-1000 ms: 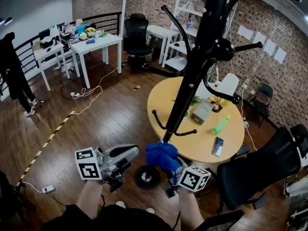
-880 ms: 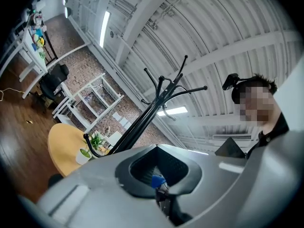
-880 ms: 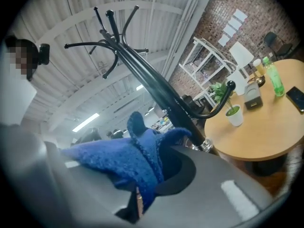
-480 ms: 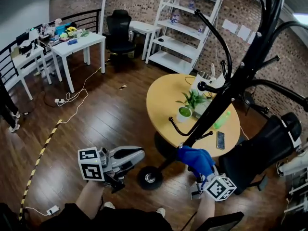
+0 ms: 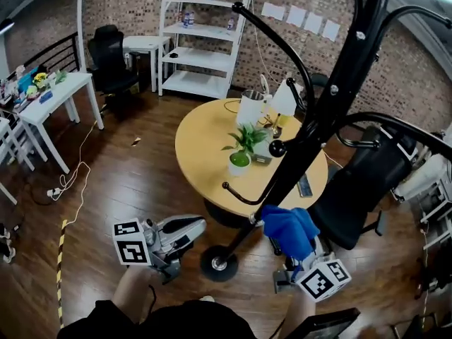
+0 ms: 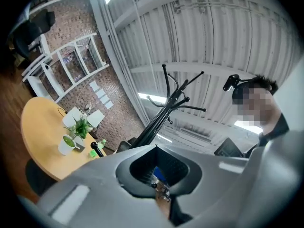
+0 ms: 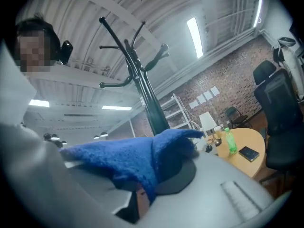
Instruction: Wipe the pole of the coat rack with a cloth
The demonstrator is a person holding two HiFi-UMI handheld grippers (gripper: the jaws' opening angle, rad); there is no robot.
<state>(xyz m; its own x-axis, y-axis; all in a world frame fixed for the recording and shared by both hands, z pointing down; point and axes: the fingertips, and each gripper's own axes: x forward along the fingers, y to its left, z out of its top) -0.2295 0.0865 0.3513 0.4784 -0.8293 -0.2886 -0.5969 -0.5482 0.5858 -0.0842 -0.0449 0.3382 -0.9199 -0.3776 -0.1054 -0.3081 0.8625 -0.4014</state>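
Observation:
The black coat rack pole (image 5: 321, 101) leans up from its round base (image 5: 217, 263) to the top right of the head view. A blue cloth (image 5: 289, 229) rests against the pole's lower part, just above the base. My right gripper (image 5: 295, 249) is shut on that cloth, which covers its jaws. In the right gripper view the cloth (image 7: 137, 163) drapes over the right gripper (image 7: 156, 177), with the pole (image 7: 148, 103) rising behind. My left gripper (image 5: 189, 227) hangs left of the base, shut and holding nothing. The left gripper view shows the rack (image 6: 164, 110) from below.
A round wooden table (image 5: 205, 154) with a potted plant (image 5: 240, 150) stands just behind the pole. A black office chair (image 5: 357, 189) is close on the right. White shelves (image 5: 201, 34) line the brick wall. Curved rack hooks (image 5: 244, 196) stick out low.
The view has swung right around the rack. My right gripper with the cloth has moved from the pole's front to its right side. The left gripper has held its place.

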